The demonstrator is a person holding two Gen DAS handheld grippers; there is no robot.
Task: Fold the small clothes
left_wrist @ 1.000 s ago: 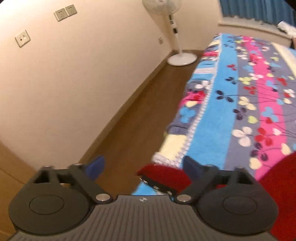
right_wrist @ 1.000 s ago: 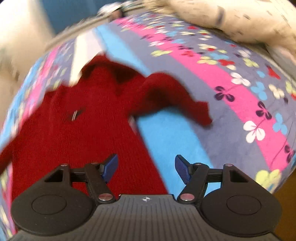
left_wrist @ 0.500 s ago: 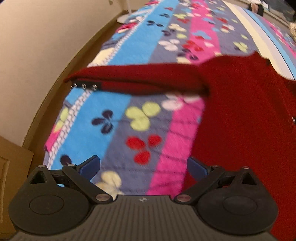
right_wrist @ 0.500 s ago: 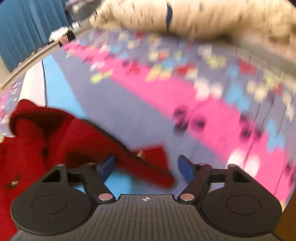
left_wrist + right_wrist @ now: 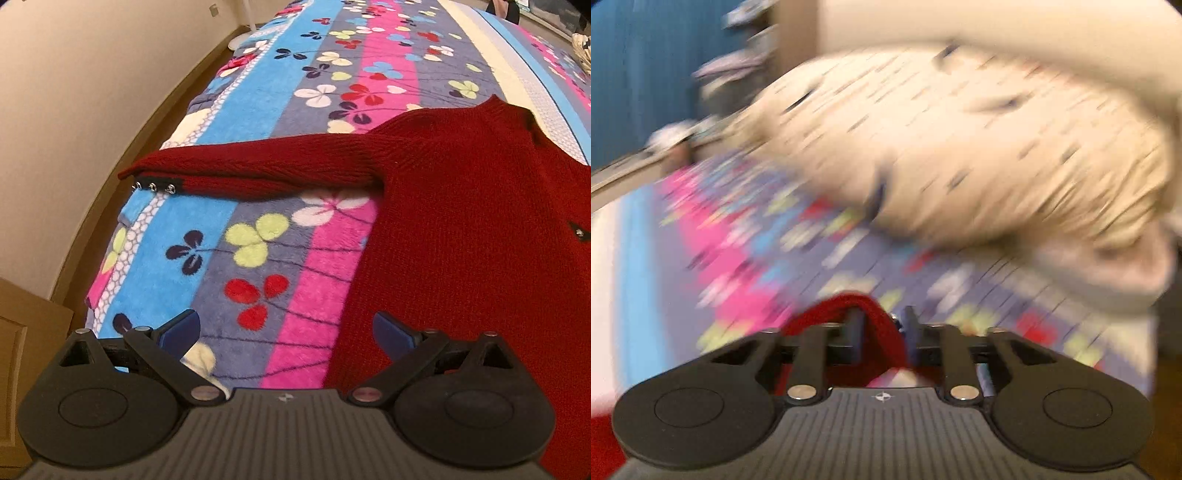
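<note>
A small dark red knitted sweater lies flat on a flowered bedspread. Its one sleeve stretches out to the left, with metal snaps at the cuff. My left gripper is open and empty, low over the bedspread beside the sweater's lower left edge. In the blurred right wrist view, my right gripper is shut on the sweater's other red sleeve, which bulges up between the fingers.
The bed's left edge drops to a wooden floor along a cream wall. A fan base stands at the far end. A cream speckled pillow or quilt lies on the bed ahead of the right gripper.
My right gripper moved over to the sweater's sleeve and shut on it. My left gripper swung from the floor side over the bed and settled, still open, near the sweater's lower edge.
</note>
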